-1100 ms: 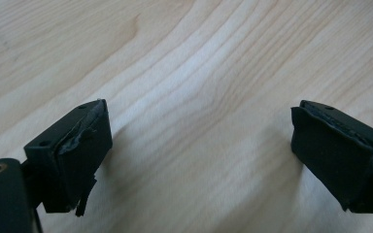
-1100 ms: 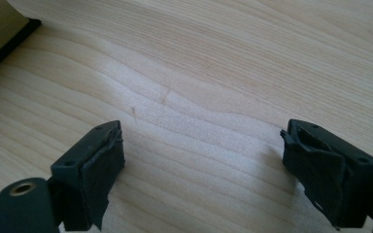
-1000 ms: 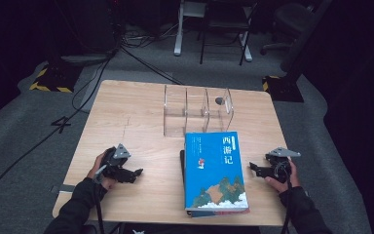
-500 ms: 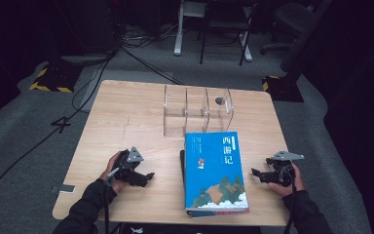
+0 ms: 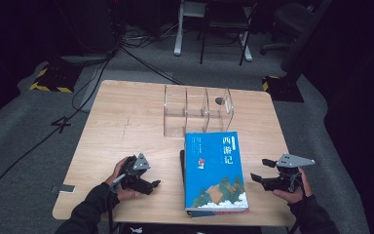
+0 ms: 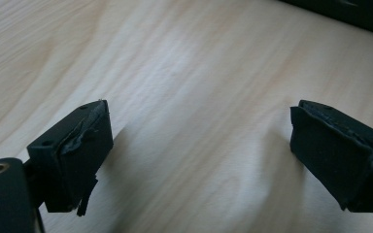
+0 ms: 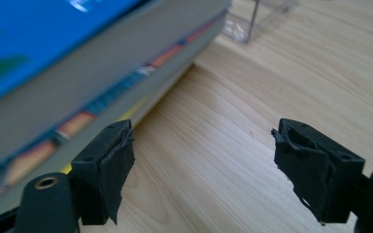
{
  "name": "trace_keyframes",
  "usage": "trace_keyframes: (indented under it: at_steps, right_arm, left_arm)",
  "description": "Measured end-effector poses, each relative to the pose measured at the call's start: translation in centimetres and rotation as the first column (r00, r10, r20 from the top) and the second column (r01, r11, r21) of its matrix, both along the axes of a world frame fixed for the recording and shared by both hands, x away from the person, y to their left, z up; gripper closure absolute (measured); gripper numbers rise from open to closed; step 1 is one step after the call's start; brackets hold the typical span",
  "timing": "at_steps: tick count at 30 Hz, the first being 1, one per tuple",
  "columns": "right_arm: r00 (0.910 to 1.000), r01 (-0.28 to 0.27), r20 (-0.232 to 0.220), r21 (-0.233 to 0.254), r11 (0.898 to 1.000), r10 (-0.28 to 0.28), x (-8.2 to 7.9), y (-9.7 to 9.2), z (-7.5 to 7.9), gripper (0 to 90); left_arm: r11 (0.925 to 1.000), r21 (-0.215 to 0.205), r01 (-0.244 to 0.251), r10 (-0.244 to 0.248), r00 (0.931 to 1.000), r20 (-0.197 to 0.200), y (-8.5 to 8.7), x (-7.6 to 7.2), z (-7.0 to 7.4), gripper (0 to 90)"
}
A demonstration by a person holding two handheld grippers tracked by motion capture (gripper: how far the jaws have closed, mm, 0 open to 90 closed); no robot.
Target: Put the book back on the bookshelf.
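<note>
A pale wooden table stands on grey carpet in a dark room, cables trailing at ten o'clock and chair legs at twelve. A clear acrylic rack sits just beyond the blue book stack, which lies flat near the front edge. The left gripper, at nine o'clock of the stack, gapes empty over bare wood. The right gripper, at three o'clock, has just been narrowing its jaws, nothing between them, the stack's edge just beside them.

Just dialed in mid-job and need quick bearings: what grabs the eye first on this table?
The blue book dominates, lying flat on a stack at the near middle of the wooden table. Just beyond it stands a clear divided holder. The left gripper and right gripper flank the stack, open and empty.
</note>
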State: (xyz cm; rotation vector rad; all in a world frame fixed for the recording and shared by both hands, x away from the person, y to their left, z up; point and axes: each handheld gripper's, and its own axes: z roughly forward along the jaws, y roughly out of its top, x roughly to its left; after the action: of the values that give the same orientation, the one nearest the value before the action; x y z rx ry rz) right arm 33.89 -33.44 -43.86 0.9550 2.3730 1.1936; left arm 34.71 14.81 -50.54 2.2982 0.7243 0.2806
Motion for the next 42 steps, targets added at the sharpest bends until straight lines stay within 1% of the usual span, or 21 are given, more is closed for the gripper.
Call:
trace_keyframes:
  at_steps: [1, 3, 7, 9, 12, 14, 16, 18, 23, 28, 30, 31, 32, 33, 36, 37, 39, 40, 41, 42]
  right_arm:
    - [1.0000, -0.006, 0.001, 0.005, 1.000, 0.006, -0.1, 0.1, 0.2, 23.3]
    - [0.9998, -0.014, 0.010, 0.006, 1.000, 0.014, -0.3, 0.4, 0.5, 23.3]
    - [0.9996, -0.021, 0.019, 0.008, 1.000, 0.021, -0.6, 0.9, 1.0, 23.4]
    - [0.9995, -0.027, 0.019, 0.023, 0.999, 0.027, -0.7, 1.1, 1.3, 23.4]
    - [0.9989, -0.039, 0.028, 0.032, 0.999, 0.038, -1.0, 1.6, 2.0, 23.4]
    - [0.9994, -0.028, 0.023, 0.031, 0.999, 0.027, -1.2, 2.1, 2.4, 24.9]
    - [0.9994, -0.029, 0.020, 0.037, 0.999, 0.029, -1.3, 2.3, 2.6, 25.1]
    - [0.9990, -0.041, 0.019, 0.047, 0.998, 0.040, -1.5, 2.7, 3.0, 24.8]
    - [0.9954, -0.091, 0.033, 0.038, 0.995, 0.090, -2.2, 4.2, 3.9, 24.3]
    - [0.9903, -0.139, -0.002, 0.010, 0.990, 0.139, -2.3, 5.5, 3.6, 24.2]
    - [0.9885, -0.150, -0.020, 0.011, 0.989, 0.150, -2.3, 5.7, 3.4, 23.2]
    - [0.9872, -0.156, -0.032, 0.005, 0.988, 0.156, -2.2, 5.8, 3.2, 22.9]
    - [0.9876, -0.152, -0.041, -0.013, 0.988, 0.151, -2.2, 6.0, 3.1, 22.1]
    - [0.9867, -0.156, -0.050, -0.012, 0.988, 0.155, -2.1, 6.0, 2.9, 20.9]
    - [0.9829, -0.168, -0.073, 0.010, 0.986, 0.169, -1.8, 5.9, 2.6, 21.1]
    - [0.9829, -0.168, -0.073, 0.010, 0.986, 0.169, -1.8, 5.9, 2.6, 21.1]
    - [0.9768, -0.180, -0.112, 0.033, 0.983, 0.183, -1.3, 5.8, 2.5, 21.1]
    - [0.9736, -0.190, -0.121, 0.040, 0.981, 0.194, -1.1, 5.7, 2.4, 21.1]
    - [0.9736, -0.190, -0.121, 0.040, 0.981, 0.194, -1.1, 5.7, 2.4, 21.1]
    - [0.9685, -0.199, -0.141, 0.055, 0.978, 0.205, -0.8, 5.6, 2.3, 19.8]
  left_arm:
    - [1.0000, 0.000, 0.004, -0.004, 1.0000, -0.006, -0.2, -0.1, 0.0, 8.5]
    - [1.0000, 0.000, 0.000, 0.000, 1.0000, -0.006, -0.5, -0.2, 0.0, 8.2]
    - [1.0000, -0.002, 0.008, -0.008, 0.9999, -0.007, -0.8, -0.4, 0.0, 8.2]
    - [0.9999, 0.000, 0.013, -0.013, 0.9999, -0.005, -0.9, -0.4, 0.0, 8.2]
    - [0.9998, 0.002, 0.019, -0.019, 0.9998, -0.007, -1.0, -0.4, 0.0, 8.2]
    - [0.9998, -0.001, 0.019, -0.019, 0.9998, -0.006, -1.1, -0.4, 0.0, 8.2]
    - [0.9998, -0.001, 0.020, -0.020, 0.9998, -0.006, -1.1, -0.4, 0.0, 8.2]
    - [0.9998, -0.001, 0.022, -0.022, 0.9997, -0.007, -1.2, -0.4, 0.0, 8.2]
    - [0.9996, 0.000, 0.027, -0.027, 0.9996, -0.008, -1.3, -0.4, 0.0, 8.2]
    - [0.9995, 0.000, 0.033, -0.033, 0.9994, -0.006, -1.4, -0.4, 0.0, 8.2]
    - [0.9993, -0.001, 0.036, -0.036, 0.9993, -0.007, -1.5, -0.4, 0.0, 8.4]
    - [0.9992, -0.001, 0.039, -0.039, 0.9992, -0.007, -1.5, -0.4, 0.0, 8.4]
    - [0.9991, 0.000, 0.043, -0.043, 0.9991, -0.007, -1.5, -0.4, 0.0, 8.4]
    - [0.9991, -0.002, 0.042, -0.042, 0.9991, -0.008, -1.5, -0.4, 0.0, 8.4]
    - [0.9988, -0.002, 0.049, -0.049, 0.9987, -0.008, -1.5, -0.3, 0.0, 8.6]
    - [0.9988, -0.002, 0.049, -0.049, 0.9987, -0.008, -1.5, -0.3, 0.0, 8.7]
    - [0.9983, -0.001, 0.058, -0.059, 0.9983, -0.008, -1.4, -0.2, 0.0, 8.7]
    - [0.9982, -0.001, 0.060, -0.060, 0.9982, -0.008, -1.4, -0.2, 0.0, 8.7]
    - [0.9982, -0.001, 0.060, -0.060, 0.9982, -0.008, -1.4, -0.2, 0.0, 8.7]
    - [0.9980, -0.001, 0.063, -0.063, 0.9980, -0.008, -1.5, -0.2, 0.0, 8.7]
